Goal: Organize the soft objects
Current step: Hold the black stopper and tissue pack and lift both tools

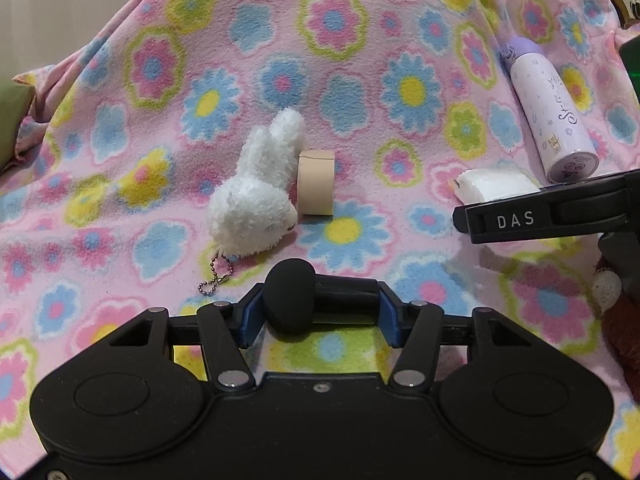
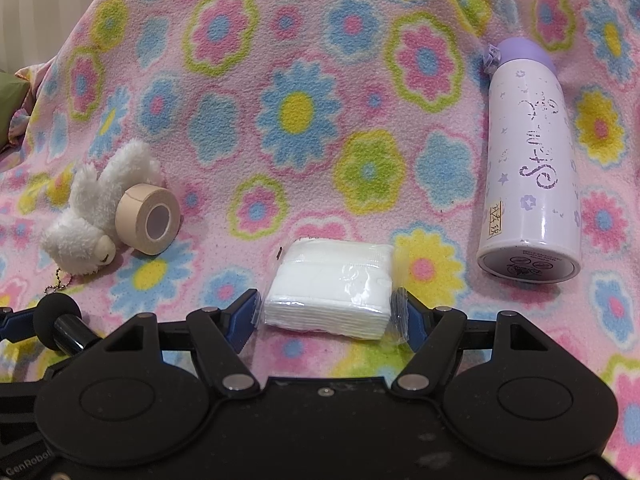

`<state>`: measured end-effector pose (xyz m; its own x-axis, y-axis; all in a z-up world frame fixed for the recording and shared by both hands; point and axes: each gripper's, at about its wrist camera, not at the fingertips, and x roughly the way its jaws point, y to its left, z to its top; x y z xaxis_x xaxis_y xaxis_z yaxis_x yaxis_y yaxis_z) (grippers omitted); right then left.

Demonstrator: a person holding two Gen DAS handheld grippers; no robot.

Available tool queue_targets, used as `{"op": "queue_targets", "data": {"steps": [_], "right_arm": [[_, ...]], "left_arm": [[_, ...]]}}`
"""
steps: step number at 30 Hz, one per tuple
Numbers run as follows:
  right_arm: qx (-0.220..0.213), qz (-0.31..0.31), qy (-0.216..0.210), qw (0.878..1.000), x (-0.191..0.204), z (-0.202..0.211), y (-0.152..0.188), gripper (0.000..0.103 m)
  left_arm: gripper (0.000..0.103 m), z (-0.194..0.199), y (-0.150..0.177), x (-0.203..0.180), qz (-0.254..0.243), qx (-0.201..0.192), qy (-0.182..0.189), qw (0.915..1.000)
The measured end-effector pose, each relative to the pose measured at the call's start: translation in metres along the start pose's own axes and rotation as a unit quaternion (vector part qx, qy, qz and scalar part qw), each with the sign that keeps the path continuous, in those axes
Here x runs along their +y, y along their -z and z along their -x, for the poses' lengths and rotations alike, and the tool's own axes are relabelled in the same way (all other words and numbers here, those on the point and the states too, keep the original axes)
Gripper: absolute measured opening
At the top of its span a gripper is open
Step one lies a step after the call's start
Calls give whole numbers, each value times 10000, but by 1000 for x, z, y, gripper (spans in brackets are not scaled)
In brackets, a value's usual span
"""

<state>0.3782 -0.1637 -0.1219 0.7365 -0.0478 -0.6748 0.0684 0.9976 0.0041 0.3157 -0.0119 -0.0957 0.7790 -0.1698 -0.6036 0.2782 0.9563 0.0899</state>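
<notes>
Surface: pink fleece blanket [image 2: 320, 80] with a flower print in blue, yellow and green, draped over something soft and rising toward the back; a green cushion edge [image 1: 12, 112] shows at far left.

Left tool [image 1: 320, 314]: blue-padded fingers [image 1: 250, 322] closed onto a black cylinder with a foam-capped end [image 1: 290, 296]. The cylinder's long axis runs crosswise between the fingers, foam end toward the left.

Right tool [image 2: 330, 316]: fingers spread wide, one on each side of a wrapped pack of white cotton pads [image 2: 330, 286]. The right finger touches the crinkled wrapper edge; whether the left one touches cannot be told. The pack lies flat on the blanket, long axis left to right (roughly square, so only slightly so).

White plush rabbit [image 1: 256, 196]: lies on its side near the blanket's middle, ears pointing up and away from the left camera, face toward the lower right. A ball chain [image 1: 216, 280] trails from its near end.

Beige tape roll [image 2: 148, 218]: stands on its edge, touching the rabbit, open core facing the right camera.

Lilac-and-white bottle [image 2: 528, 168]: lies on the blanket well right of the pack, purple cap away from the camera, base toward it.
</notes>
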Motion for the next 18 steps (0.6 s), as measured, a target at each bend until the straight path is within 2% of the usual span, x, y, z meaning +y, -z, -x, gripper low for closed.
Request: {"op": "queue_targets", "data": {"steps": [18], "right_arm": [[-26,-44,-6,10000,-1,0,1,72]], "left_arm": [[54,0,1,1,35,-2,-16,10000]]}}
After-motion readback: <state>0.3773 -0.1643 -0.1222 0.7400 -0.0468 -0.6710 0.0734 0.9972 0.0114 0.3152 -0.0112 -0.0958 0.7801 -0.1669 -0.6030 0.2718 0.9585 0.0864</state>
